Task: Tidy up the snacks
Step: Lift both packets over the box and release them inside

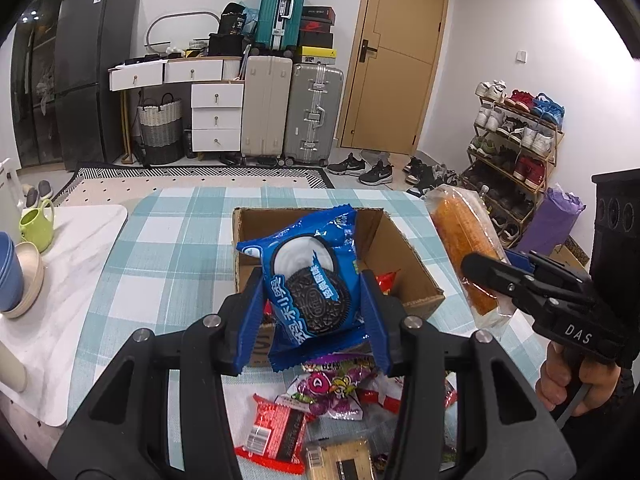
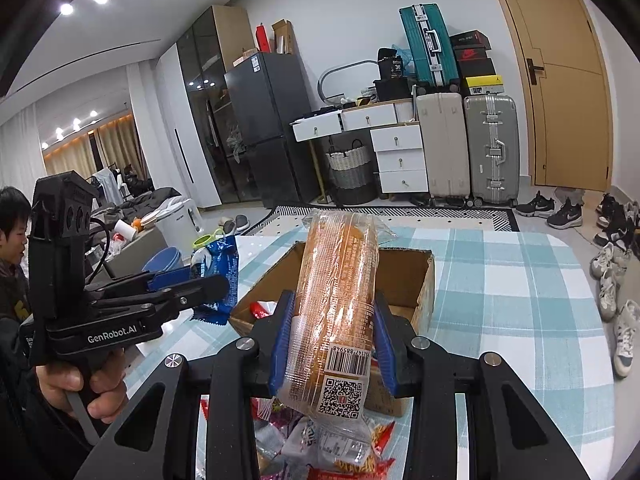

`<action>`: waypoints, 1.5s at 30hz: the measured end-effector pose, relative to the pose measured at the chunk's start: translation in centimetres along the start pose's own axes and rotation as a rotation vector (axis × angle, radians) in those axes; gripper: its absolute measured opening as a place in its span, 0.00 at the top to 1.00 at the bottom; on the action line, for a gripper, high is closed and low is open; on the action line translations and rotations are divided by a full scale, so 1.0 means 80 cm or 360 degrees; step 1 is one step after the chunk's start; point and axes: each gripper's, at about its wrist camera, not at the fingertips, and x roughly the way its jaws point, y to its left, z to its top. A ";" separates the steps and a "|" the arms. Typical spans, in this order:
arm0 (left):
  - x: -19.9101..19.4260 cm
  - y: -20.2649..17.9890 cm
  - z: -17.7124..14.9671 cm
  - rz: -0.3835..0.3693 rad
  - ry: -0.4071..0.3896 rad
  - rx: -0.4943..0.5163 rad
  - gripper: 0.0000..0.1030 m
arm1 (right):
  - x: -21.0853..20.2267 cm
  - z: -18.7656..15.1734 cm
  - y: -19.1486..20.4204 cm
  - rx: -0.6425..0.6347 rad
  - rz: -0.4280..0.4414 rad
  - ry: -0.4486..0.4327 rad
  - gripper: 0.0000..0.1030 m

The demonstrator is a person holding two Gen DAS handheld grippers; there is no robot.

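A table under a blue-and-white checked cloth fills the middle of the room, and on it sits an open cardboard box with a red wrapper or two lying inside. Just this side of the box is a loose heap of snack packets, red, purple and clear. Held up over the box, the left gripper is clamped on a blue cookie packet, its blue pads pressing both sides. Beside it the right gripper is clamped on a long orange cake in a clear wrapper, standing nearly upright above the box's near edge. A hand grips the left handle.
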 end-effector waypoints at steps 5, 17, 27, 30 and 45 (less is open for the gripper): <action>0.028 -0.001 0.018 0.0010 0.0015 0.0020 0.58 | 0.014 0.010 -0.006 0.0004 0.0007 0.0008 0.64; 0.095 -0.003 0.040 0.0044 0.0051 0.0050 0.58 | 0.051 0.020 -0.022 0.0042 -0.0019 0.0035 0.64; 0.148 0.009 0.046 0.0046 0.0103 0.0045 0.58 | 0.090 0.014 -0.035 0.0050 -0.0017 0.0092 0.64; 0.162 0.013 0.045 0.0055 0.0122 0.0049 0.58 | 0.103 0.013 -0.036 0.0056 -0.0012 0.0116 0.64; 0.229 0.030 0.036 0.0074 0.0212 0.0045 0.58 | 0.150 0.009 -0.040 0.0020 -0.0065 0.0173 0.65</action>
